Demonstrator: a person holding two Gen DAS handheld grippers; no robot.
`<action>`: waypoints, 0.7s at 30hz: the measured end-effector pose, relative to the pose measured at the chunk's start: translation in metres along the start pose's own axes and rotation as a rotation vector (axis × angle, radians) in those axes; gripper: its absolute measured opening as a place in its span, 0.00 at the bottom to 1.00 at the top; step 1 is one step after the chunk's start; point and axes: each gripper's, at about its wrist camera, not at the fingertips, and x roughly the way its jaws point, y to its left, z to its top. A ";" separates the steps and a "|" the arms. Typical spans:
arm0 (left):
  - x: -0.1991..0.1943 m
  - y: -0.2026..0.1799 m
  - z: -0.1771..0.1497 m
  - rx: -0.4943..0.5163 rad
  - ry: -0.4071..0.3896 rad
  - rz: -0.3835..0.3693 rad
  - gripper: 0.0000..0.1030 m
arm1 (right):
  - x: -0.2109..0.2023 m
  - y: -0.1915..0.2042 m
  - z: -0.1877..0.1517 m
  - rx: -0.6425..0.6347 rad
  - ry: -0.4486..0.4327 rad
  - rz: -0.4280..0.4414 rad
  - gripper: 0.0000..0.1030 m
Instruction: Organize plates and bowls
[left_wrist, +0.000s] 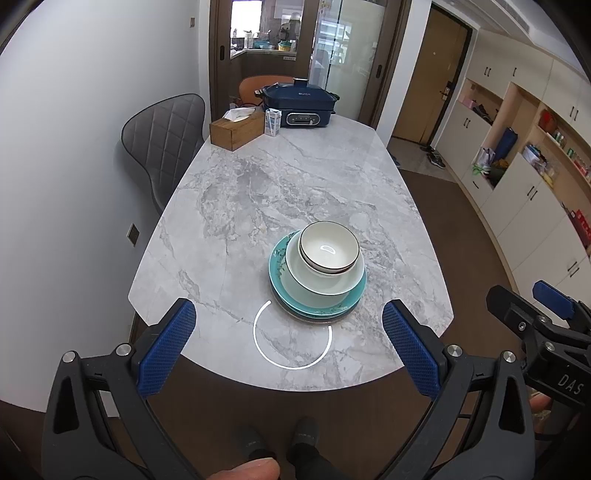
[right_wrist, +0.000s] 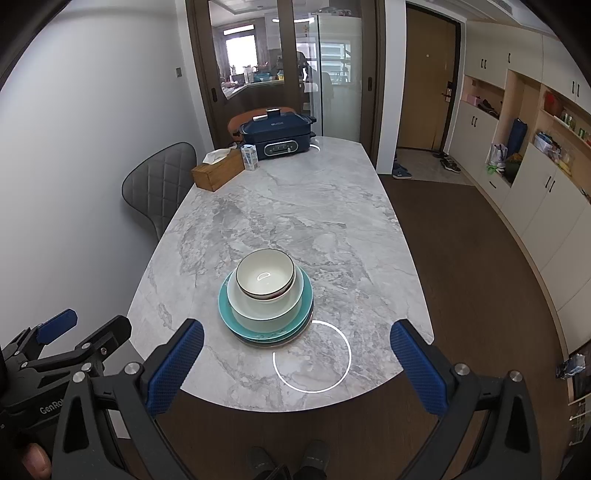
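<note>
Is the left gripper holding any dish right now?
No. The left gripper is open and empty, short of the stack, whose black-rimmed bowl sits on top.

Under the dark-rimmed bowl (left_wrist: 330, 248) and the pale bowl (left_wrist: 325, 275), the teal plates (left_wrist: 318, 300) show only as edges, so their number cannot be told. The electric cooker (right_wrist: 276, 137) hides most of an orange chair (right_wrist: 240, 122). The carton's (left_wrist: 272, 122) print is too small to read.
</note>
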 end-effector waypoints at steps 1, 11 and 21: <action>0.000 0.000 0.000 0.001 0.000 0.001 1.00 | 0.000 0.000 0.000 0.000 0.001 0.000 1.00; 0.001 -0.002 -0.001 0.002 0.000 0.006 1.00 | 0.000 0.000 0.001 -0.002 0.000 0.001 1.00; 0.003 0.001 -0.001 0.007 0.004 0.007 1.00 | 0.000 0.000 0.002 -0.002 0.002 0.001 1.00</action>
